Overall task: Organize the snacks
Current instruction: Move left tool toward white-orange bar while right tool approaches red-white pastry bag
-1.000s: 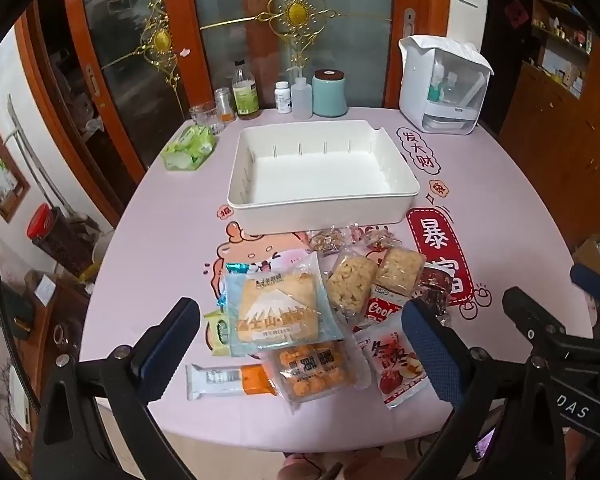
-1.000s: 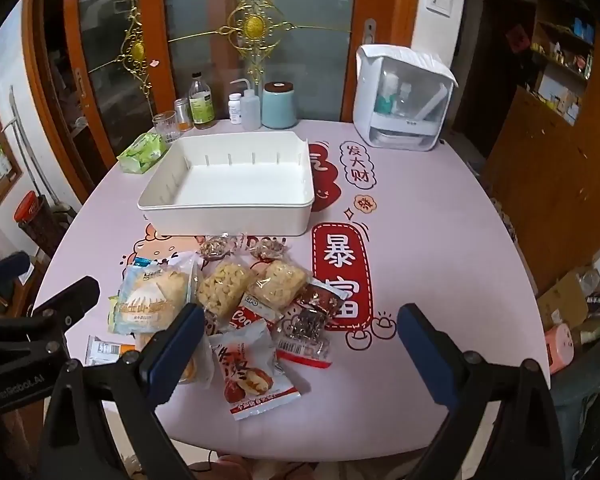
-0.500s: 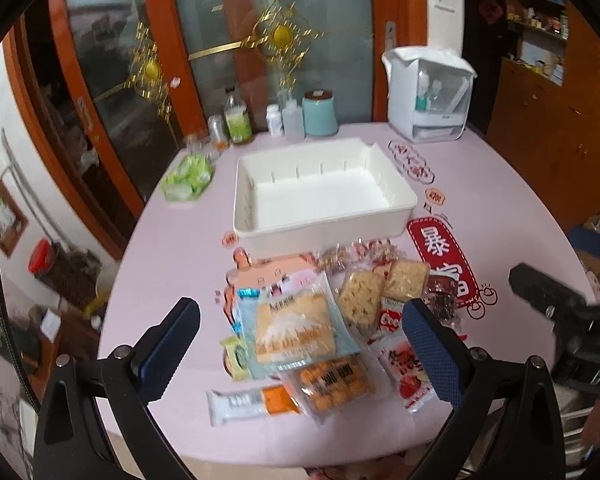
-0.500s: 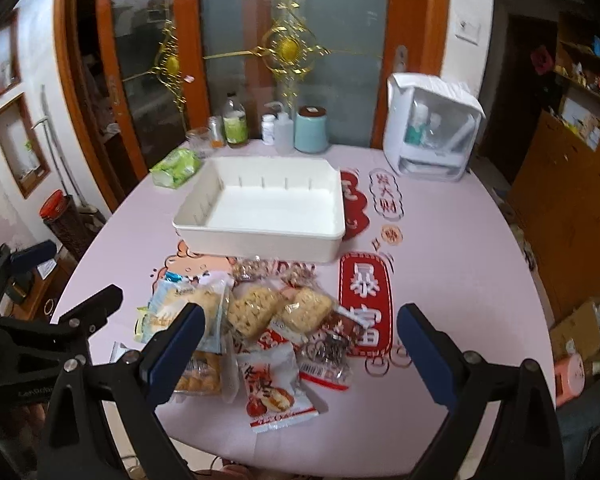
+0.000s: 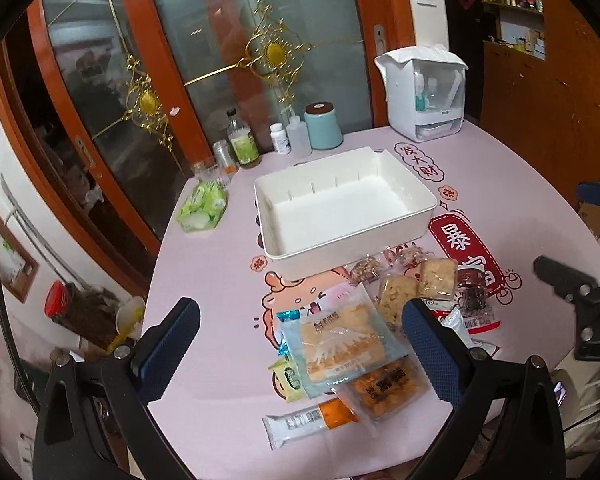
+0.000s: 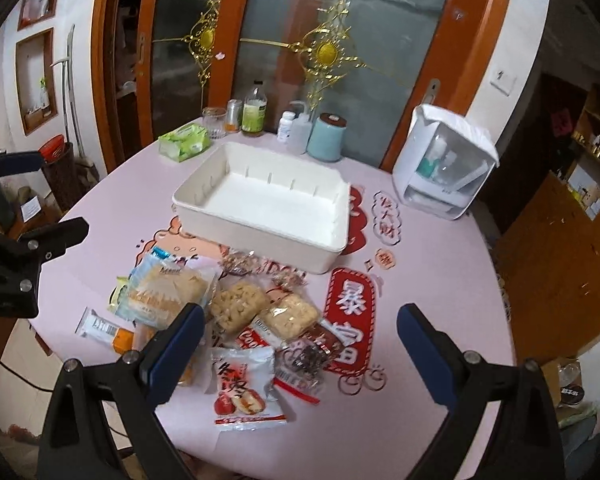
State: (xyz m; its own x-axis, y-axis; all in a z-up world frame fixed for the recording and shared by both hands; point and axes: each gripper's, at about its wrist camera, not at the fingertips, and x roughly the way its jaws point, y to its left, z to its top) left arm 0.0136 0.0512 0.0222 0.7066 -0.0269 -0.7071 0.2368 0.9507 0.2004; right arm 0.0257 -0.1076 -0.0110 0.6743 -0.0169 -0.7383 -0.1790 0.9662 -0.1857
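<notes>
Snack packets [image 5: 356, 344] lie in a loose heap on the near part of the table [image 5: 212, 280], just before the empty white tray [image 5: 340, 208], below both wide-open, empty grippers, left gripper [image 5: 300, 344] over the heap's left side, right gripper [image 6: 296, 344] over its right.

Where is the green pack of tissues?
The green tissue pack sits at the table's far left in the right wrist view, just left of the white bin, beside the glass jar.
</notes>
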